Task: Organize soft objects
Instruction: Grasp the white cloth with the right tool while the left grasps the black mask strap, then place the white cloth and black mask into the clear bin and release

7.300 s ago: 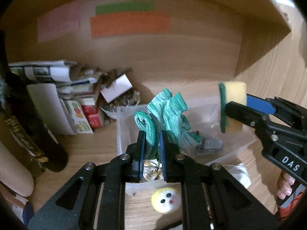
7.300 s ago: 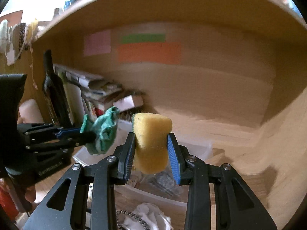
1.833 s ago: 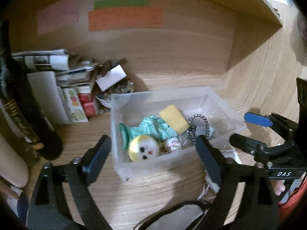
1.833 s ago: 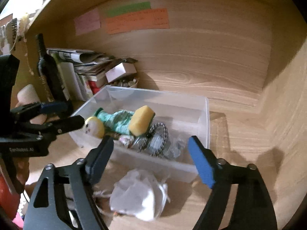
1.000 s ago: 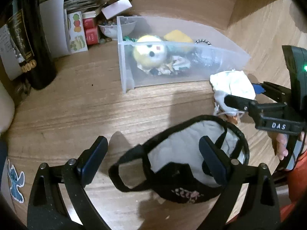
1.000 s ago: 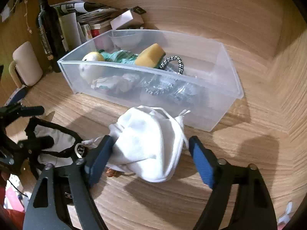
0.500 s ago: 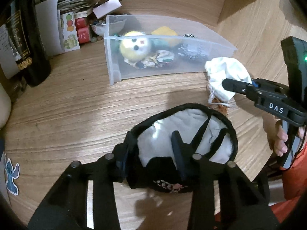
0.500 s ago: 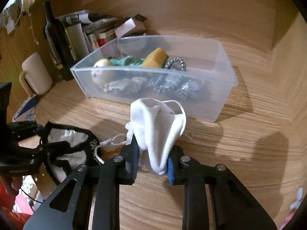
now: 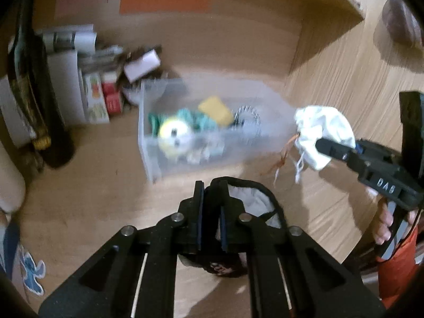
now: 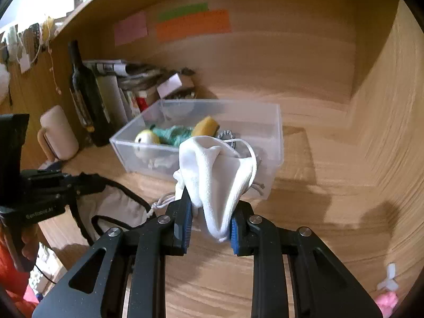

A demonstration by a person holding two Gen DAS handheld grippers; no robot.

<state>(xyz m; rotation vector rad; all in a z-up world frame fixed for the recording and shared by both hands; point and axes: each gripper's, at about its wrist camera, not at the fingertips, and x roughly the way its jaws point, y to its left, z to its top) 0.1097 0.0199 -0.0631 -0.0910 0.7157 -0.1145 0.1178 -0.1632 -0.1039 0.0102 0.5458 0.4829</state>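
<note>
My left gripper (image 9: 211,185) is shut on a black-trimmed fabric mask (image 9: 254,201) and holds it above the desk, in front of the clear plastic bin (image 9: 148,137). My right gripper (image 10: 209,212) is shut on a white cloth mask (image 10: 220,175) with loose strings, lifted in front of the bin (image 10: 277,137). The bin holds a yellow plush ball (image 9: 173,132), a teal knit cloth (image 10: 172,133), a yellow sponge (image 9: 216,110) and a braided ring (image 9: 247,115). The white mask also shows in the left wrist view (image 9: 320,132), and the black mask in the right wrist view (image 10: 114,206).
A dark wine bottle (image 10: 84,95), stacked papers and small boxes (image 9: 103,98) stand left of the bin against the back wall. A cream mug (image 10: 58,132) stands further left. Wooden walls close the nook at the back and right. A pink object (image 10: 387,299) lies at the bottom right.
Both grippers have lifted off the desk with their masks and tilted up toward the bin. A second ago both were open over the masks; they closed on them half a second ago.
</note>
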